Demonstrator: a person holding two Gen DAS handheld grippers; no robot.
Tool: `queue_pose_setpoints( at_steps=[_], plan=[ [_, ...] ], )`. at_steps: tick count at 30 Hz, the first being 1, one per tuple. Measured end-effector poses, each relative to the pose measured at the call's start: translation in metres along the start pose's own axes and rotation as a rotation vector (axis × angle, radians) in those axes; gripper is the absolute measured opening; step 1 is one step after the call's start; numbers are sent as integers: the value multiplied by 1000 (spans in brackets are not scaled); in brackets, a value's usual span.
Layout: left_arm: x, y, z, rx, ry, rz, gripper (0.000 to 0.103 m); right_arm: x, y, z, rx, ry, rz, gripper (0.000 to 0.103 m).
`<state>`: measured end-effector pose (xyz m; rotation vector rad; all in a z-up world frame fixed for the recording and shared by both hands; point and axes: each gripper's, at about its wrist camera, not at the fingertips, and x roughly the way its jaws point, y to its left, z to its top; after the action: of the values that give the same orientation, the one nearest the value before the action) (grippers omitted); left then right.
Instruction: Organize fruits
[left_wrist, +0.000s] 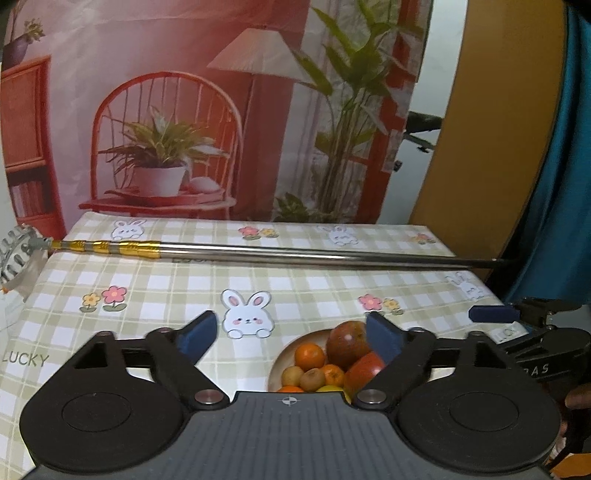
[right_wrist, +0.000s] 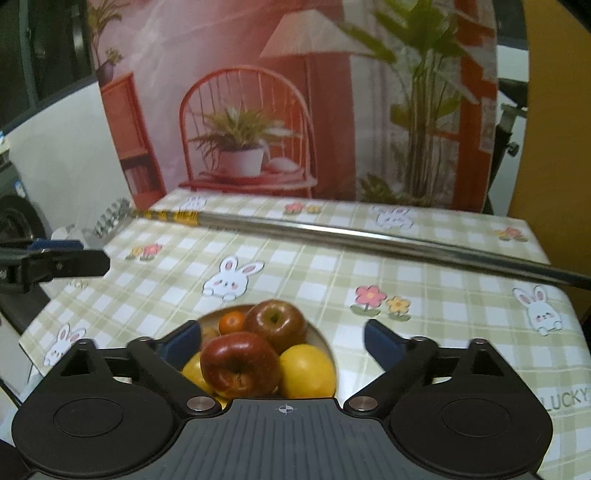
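Two apples (right_wrist: 275, 325), one plate (right_wrist: 320, 336), two tangerines (left_wrist: 309, 356)

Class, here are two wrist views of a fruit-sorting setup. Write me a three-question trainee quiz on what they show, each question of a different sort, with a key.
1. True or false: the left gripper is shut on an apple.
2. Where is the fruit? A) loose on the tablecloth B) piled in a bowl C) in a basket
3. Fill in: across the far side of the table lies a long metal ____.

Key: 1 false: both it and the right gripper are open and empty. 2 B. 3 rod.
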<state>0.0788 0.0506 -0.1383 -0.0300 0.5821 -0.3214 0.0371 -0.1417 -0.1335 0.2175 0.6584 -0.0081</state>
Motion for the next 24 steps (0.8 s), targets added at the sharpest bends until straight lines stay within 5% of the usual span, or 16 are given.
queue_pose_setpoints(
  at_steps=[11, 24],
  plan=[
    [-22, -18, 13, 49, -64, -15, 99, -44, -12, 14, 74, -124, -34, 102],
    [-73, -41, 47, 109, -236, 9, 100, -101, -7, 44, 66, -295, -72, 103]
  ],
)
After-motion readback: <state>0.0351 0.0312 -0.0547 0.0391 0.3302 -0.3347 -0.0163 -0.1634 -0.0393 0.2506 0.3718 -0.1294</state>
